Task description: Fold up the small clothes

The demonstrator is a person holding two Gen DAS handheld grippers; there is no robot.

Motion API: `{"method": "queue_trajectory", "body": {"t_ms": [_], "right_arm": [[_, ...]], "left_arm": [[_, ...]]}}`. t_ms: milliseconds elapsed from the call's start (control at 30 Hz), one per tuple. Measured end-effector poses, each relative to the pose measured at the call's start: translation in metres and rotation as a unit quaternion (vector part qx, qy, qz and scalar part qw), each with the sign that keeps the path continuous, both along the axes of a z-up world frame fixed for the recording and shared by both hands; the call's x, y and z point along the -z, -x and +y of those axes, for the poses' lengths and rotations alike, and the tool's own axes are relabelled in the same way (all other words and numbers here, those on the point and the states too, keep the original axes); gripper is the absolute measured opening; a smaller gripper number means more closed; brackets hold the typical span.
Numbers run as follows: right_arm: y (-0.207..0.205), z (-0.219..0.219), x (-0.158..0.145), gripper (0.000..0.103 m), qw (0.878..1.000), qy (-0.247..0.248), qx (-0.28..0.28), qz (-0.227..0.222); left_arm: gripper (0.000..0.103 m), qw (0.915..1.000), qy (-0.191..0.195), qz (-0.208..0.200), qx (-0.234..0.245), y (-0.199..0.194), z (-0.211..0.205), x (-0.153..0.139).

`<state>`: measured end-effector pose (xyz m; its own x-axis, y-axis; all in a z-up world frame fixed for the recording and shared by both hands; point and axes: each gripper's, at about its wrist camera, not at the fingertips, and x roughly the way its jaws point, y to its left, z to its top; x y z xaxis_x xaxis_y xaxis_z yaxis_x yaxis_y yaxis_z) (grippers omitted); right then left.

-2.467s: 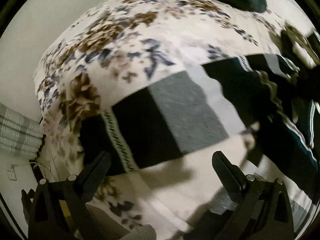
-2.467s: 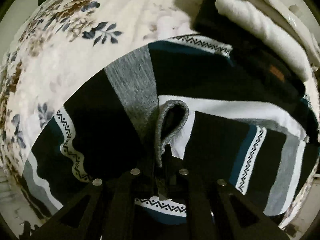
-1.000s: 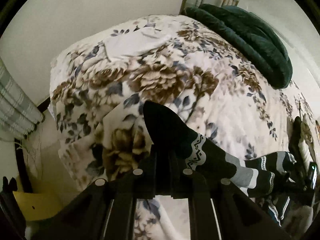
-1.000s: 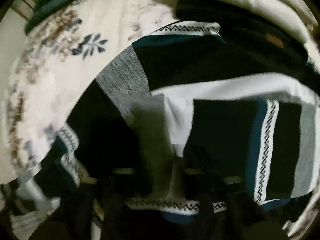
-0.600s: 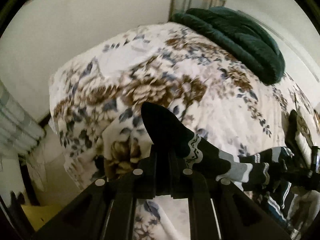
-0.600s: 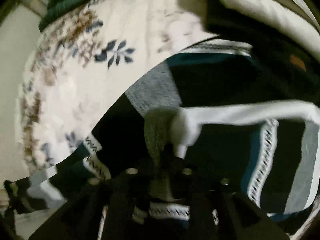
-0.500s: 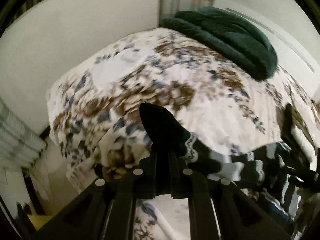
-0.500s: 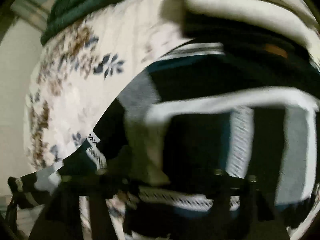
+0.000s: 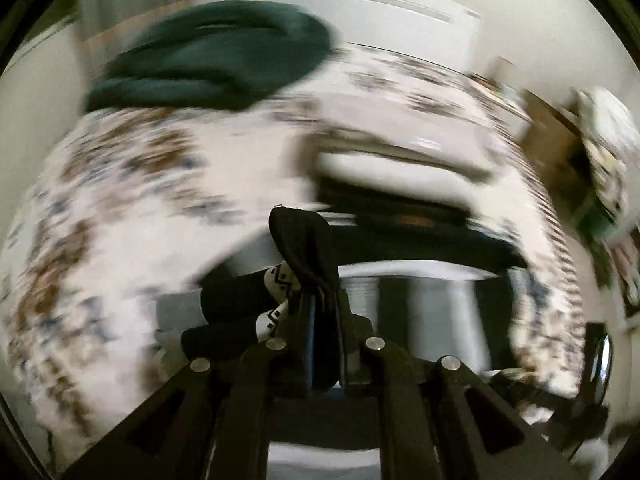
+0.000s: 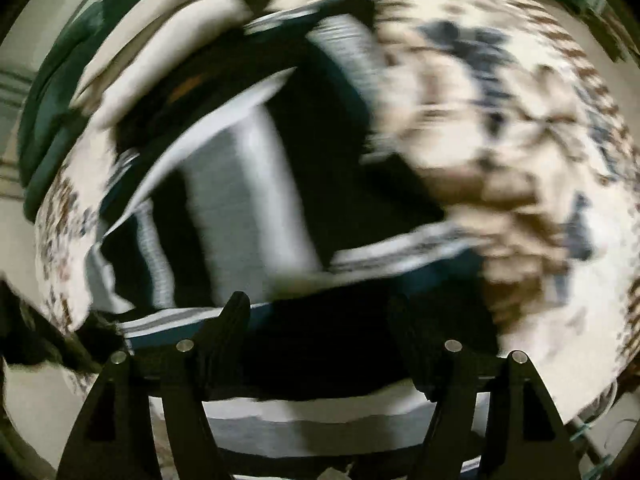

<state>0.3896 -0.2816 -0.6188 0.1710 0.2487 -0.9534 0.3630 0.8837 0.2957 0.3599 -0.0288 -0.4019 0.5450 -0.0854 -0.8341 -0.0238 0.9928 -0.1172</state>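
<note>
Your left gripper (image 9: 322, 304) is clamped on a bunched corner of the striped knit garment (image 9: 298, 248), its black end standing up between the closed jaws with a white zigzag band just below it. Your right gripper (image 10: 320, 320) has its jaws spread wide and holds nothing, poised over the rest of the garment, which lies spread on the floral bedspread (image 10: 540, 152) beside a stack of folded clothes (image 9: 400, 176). Both views are heavily smeared, so the exact lie of the edges is only a guess. The knit is soft, light and limp; it will sag and drag from one corner. Take the opposite corner or hem with the free gripper, pinching at a banded edge.
</note>
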Motion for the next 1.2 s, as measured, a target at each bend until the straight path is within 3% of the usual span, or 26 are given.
{"method": "queue_trajectory", "body": {"t_ms": [233,367,433,467,533,567,600,733,800,933,1067,1133,1167,1200], "right_arm": [[0.026,-0.111,0.013,0.073,0.999,0.032,0.016,0.022],[0.031,-0.156,0.019,0.073,0.999,0.030,0.017,0.035],[0.031,-0.178,0.018,0.073,0.999,0.019,0.021,0.035],[0.030,-0.188,0.017,0.073,0.999,0.010,0.023,0.033],[0.026,-0.200,0.011,0.073,0.999,-0.005,0.022,0.027],[0.023,-0.203,0.006,0.073,1.000,-0.012,0.019,0.021],[0.018,-0.204,0.000,0.073,1.000,-0.018,0.015,0.014],[-0.009,-0.187,-0.026,0.073,0.998,-0.058,-0.022,-0.022],[-0.030,-0.159,-0.031,0.073,0.995,-0.079,-0.043,-0.033],[-0.078,-0.097,-0.028,0.073,0.994,-0.070,-0.075,-0.045],[-0.118,-0.039,-0.003,0.073,0.994,-0.034,-0.102,-0.027],[-0.132,-0.018,0.013,0.063,0.994,-0.002,-0.113,-0.016],[-0.135,-0.010,0.020,0.032,0.993,0.020,-0.117,-0.010],[-0.136,-0.005,0.023,0.013,0.992,0.042,-0.117,-0.008]], "left_arm": [[0.005,0.9945,0.009,0.017,0.103,-0.041,-0.186,0.033],[0.010,0.9918,0.002,0.030,0.124,-0.047,-0.240,0.047],[0.010,0.9924,-0.006,0.035,0.118,-0.048,-0.245,0.048],[0.016,0.9931,-0.004,0.035,0.112,-0.046,-0.240,0.047],[0.048,0.9956,-0.005,0.033,0.087,-0.040,-0.217,0.047],[0.079,0.9970,-0.006,0.034,0.070,-0.038,-0.202,0.048],[0.091,0.9981,-0.009,0.034,0.051,-0.036,-0.186,0.050],[0.091,0.9977,-0.021,0.043,-0.047,-0.019,-0.096,0.057],[0.091,0.9922,-0.034,0.054,-0.108,-0.007,-0.043,0.063],[0.091,0.9711,-0.065,0.091,-0.211,0.012,0.056,0.086],[0.091,0.9560,-0.076,0.113,-0.260,0.024,0.107,0.105],[0.091,0.9533,-0.088,0.118,-0.264,0.025,0.118,0.110],[0.091,0.9529,-0.093,0.119,-0.263,0.025,0.124,0.112],[0.091,0.9528,-0.095,0.120,-0.262,0.026,0.129,0.113]]}}
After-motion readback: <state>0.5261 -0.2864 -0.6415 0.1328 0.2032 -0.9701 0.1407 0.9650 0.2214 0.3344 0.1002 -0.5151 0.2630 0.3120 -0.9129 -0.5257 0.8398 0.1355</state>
